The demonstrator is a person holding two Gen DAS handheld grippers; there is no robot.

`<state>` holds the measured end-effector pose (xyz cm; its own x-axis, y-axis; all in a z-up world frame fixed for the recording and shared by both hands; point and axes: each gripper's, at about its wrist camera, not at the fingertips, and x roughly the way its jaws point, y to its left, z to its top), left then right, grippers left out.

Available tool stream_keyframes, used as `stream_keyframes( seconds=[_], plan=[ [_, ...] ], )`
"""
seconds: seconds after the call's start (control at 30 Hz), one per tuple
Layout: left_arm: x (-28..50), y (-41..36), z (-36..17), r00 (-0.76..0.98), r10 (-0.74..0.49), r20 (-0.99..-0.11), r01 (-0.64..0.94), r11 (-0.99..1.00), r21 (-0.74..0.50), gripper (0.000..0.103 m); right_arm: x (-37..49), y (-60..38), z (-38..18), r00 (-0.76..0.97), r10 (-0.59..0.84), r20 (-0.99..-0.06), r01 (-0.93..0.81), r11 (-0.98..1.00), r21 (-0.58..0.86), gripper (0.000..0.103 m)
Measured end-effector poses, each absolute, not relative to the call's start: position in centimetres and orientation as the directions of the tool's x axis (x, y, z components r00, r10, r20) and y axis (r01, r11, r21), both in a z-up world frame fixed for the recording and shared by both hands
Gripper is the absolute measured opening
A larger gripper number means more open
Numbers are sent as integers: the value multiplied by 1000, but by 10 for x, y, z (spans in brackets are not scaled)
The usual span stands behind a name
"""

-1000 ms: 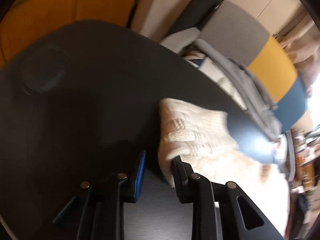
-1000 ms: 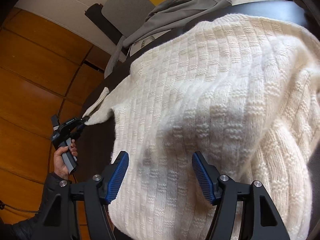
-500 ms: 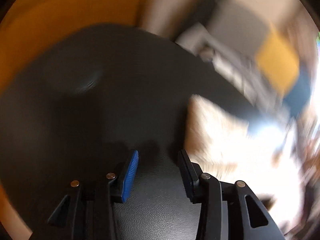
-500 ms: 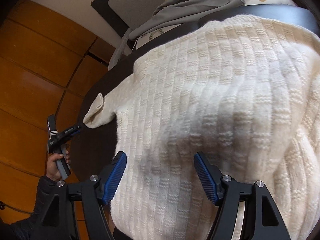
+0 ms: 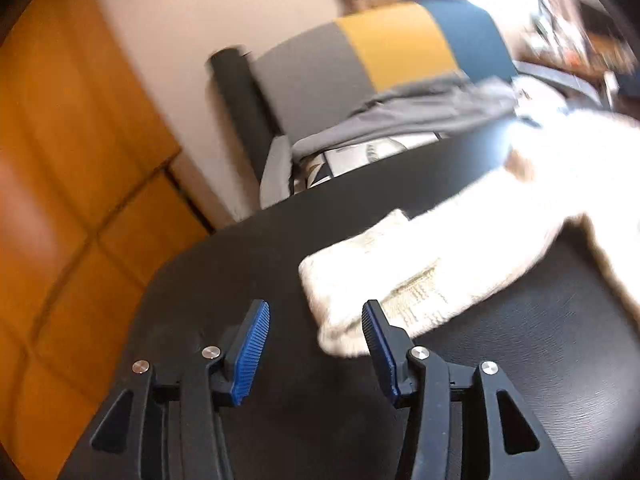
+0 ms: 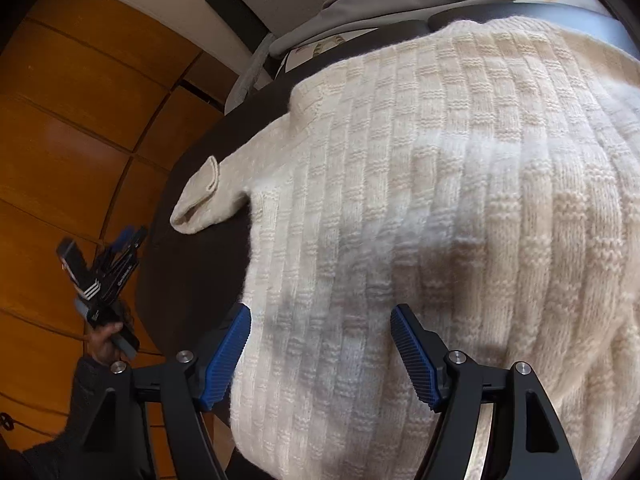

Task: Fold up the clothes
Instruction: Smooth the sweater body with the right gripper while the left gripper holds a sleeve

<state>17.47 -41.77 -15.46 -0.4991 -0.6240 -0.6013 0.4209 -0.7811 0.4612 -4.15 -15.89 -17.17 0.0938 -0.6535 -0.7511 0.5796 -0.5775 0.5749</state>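
- Left gripper (image 5: pixel 314 354): jaws spread wide, nothing between them. It sits low over the black table (image 5: pixel 520 380), with the sleeve cuff (image 5: pixel 348 284) of the cream knit sweater (image 5: pixel 500 216) just ahead of its right finger; whether the finger touches the cuff cannot be told.
- Right gripper (image 6: pixel 320 354): jaws likewise parted and empty, held above the sweater's (image 6: pixel 440 200) body, which fills the space between and beyond the fingers. Contact with the knit cannot be judged.
- Sweater position: spread flat on the table (image 6: pixel 192 264), one sleeve (image 6: pixel 224 188) stretched out toward the table's edge, its cuff folded over at the tip.
- Left wrist view only: the sleeve is seen end-on, running back to the overexposed body; a chair back in grey, yellow and blue panels (image 5: pixel 392 52) stands beyond the table.
- Right wrist view only: the full basket-weave body of the sweater, and the left gripper (image 6: pixel 128 240) seen from outside, held in the person's hand (image 6: pixel 106 344) off the table's edge, apart from the cuff.
- Both views: grey clothing (image 5: pixel 404 120) heaped on the chair behind the table (image 6: pixel 384 8); orange wood panelling (image 5: pixel 60 160) on the wall.
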Motion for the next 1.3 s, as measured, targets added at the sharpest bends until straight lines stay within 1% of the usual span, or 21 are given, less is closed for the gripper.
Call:
stream_keyframes(
  seconds=[0.03,0.1,0.2,0.3,0.37,0.43,0.47,0.5,0.6,0.67,0.7,0.77,0.87,0.93,0.97,1.0,1.03,1.07,1.17,1.27,1.3],
  plan=[
    [163,-425,-159,-487,-626,-608,391,-780,489,51,-41,-159,-172,91,-649,-755,581,-581,570,75],
    [152,-434,-165,-464,-661,-590,362,-749,555,51,-41,-160,-172,85,-642,-762,580,-590,562,76],
    [140,-453,-172,-423,-677,-602,362,-735,573,52,-45,-160,-173,82,-638,-766,570,-600,561,77],
    [142,-462,-185,-390,-668,-633,308,-743,594,52,-48,-163,-176,83,-634,-769,564,-607,560,78],
    [136,-469,-193,-385,-673,-632,281,-737,614,52,-50,-164,-177,83,-633,-769,562,-608,561,78],
    [133,-473,-195,-381,-671,-636,305,-741,599,44,-51,-166,-178,84,-633,-769,560,-609,562,79],
    [134,-481,-193,-375,-662,-648,361,-749,556,26,-52,-167,-178,84,-633,-770,558,-610,563,79],
    [137,-493,-189,-363,-654,-664,435,-749,500,4,-53,-168,-179,85,-633,-769,558,-610,563,79],
    [157,-525,-176,-355,-613,-706,645,-707,290,0,-54,-171,-177,84,-636,-767,567,-603,562,79],
    [180,-545,-169,-361,-600,-714,753,-639,156,0,-55,-173,-175,81,-638,-766,577,-596,558,79],
    [188,-550,-167,-360,-594,-719,776,-619,123,0,-55,-174,-174,82,-638,-765,578,-596,558,79],
    [197,-538,-164,-396,-587,-705,743,-657,129,0,-55,-175,-175,82,-639,-765,574,-597,561,79],
    [196,-503,-161,-481,-539,-691,602,-776,187,28,-56,-176,-177,84,-640,-764,568,-599,565,79],
    [190,-481,-164,-505,-514,-693,511,-825,239,28,-56,-177,-178,85,-641,-763,564,-600,567,80],
    [184,-474,-168,-510,-492,-706,470,-846,251,31,-56,-178,-178,85,-642,-762,562,-601,569,80],
    [179,-470,-170,-512,-473,-717,443,-860,252,38,-57,-178,-178,86,-642,-762,560,-602,570,80],
    [175,-467,-173,-513,-450,-731,417,-875,246,42,-57,-179,-179,86,-642,-762,557,-602,571,81],
    [171,-464,-176,-511,-434,-742,393,-886,247,44,-57,-179,-179,85,-641,-763,559,-603,569,81],
    [154,-465,-185,-481,-446,-755,354,-887,297,44,-56,-179,-178,82,-635,-768,563,-606,562,81],
    [149,-458,-185,-470,-422,-775,299,-902,310,44,-57,-180,-179,84,-635,-768,557,-609,564,81],
    [153,-450,-180,-474,-396,-786,274,-915,296,44,-58,-180,-180,84,-634,-769,556,-610,564,82]
  ],
)
